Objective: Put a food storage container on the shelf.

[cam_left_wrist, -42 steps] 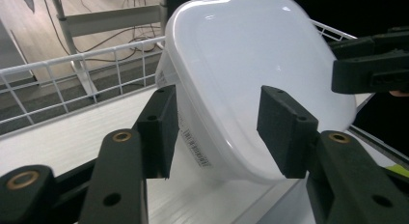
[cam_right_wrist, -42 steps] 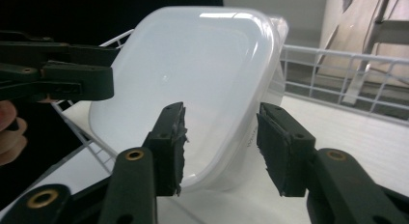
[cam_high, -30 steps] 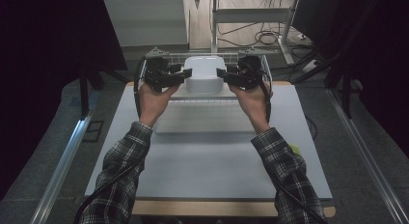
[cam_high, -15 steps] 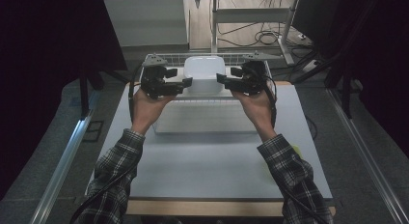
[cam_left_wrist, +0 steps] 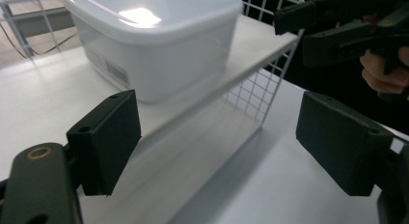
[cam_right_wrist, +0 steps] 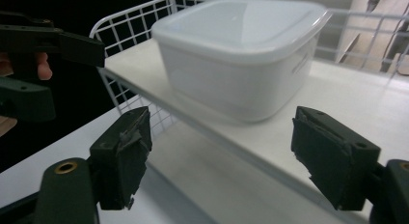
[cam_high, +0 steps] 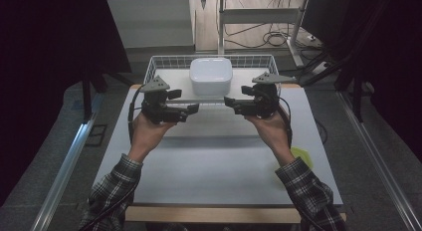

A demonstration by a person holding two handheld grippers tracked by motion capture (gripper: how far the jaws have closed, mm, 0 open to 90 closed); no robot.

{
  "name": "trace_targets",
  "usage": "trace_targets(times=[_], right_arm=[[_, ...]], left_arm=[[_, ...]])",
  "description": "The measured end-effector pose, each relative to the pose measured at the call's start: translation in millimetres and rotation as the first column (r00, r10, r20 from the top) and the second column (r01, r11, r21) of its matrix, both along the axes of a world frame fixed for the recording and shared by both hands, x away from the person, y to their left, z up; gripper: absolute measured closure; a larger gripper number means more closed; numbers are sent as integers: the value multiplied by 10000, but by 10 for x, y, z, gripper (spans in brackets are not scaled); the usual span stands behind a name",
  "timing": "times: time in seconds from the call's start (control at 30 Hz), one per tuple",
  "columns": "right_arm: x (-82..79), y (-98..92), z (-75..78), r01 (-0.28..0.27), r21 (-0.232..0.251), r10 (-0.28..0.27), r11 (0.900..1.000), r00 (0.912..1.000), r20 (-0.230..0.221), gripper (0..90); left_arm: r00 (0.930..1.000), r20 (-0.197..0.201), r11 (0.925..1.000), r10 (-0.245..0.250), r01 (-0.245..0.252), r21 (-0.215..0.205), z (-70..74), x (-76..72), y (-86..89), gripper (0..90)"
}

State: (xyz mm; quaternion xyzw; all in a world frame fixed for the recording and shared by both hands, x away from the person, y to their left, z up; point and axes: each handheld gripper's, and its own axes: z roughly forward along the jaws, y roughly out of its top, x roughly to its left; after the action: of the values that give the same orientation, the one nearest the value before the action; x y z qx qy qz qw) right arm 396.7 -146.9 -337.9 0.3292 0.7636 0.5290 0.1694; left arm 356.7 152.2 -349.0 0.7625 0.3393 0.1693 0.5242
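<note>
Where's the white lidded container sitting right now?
The white container sits on the raised white shelf of the wire rack at the table's far edge, centred in the high view, beyond and between the left gripper and right gripper.

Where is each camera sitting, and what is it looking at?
High view: above the person's side, looking forward and down at the table; both forearms, hands, left tongs and right tongs show.
Left gripper view: rides the left tongs, facing the white tub; its open black jaws show.
Right gripper view: rides the right tongs, facing the tub from the other side; its open jaws show.
Shared: all three see the tub on the shelf of the wire basket.
</note>
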Motion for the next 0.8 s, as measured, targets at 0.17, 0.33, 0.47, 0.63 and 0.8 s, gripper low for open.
trace_targets(times=[0.17, 0.33, 0.47, 0.63, 0.8], right_arm=[[-110, -42, -97, -255, -19, 255, 9997, 9996, -105, 187], [-225, -87, -235, -465, -140, 461, 9988, 9986, -254, 160], [-337, -128, -368, -566, -395, 555, 9976, 9981, -280, 139], [-442, -203, -520, -633, -674, 622, 9957, 9979, -189, 108], [-508, -295, -656, -916, -603, 885, 9940, 9947, -514, 77]], left_arm=[[9998, 101, 9995, -154, 151, 260, -152, -195, -19, 126], [9999, 30, 9992, -148, 147, 363, -314, -337, 15, 97], [9999, 80, 9990, -71, 67, 443, -453, -439, 75, 72], [9998, 178, 9990, -36, 28, 443, -617, -563, 150, 57], [9999, 146, 9982, 36, -44, 596, -785, -651, 184, 47]])
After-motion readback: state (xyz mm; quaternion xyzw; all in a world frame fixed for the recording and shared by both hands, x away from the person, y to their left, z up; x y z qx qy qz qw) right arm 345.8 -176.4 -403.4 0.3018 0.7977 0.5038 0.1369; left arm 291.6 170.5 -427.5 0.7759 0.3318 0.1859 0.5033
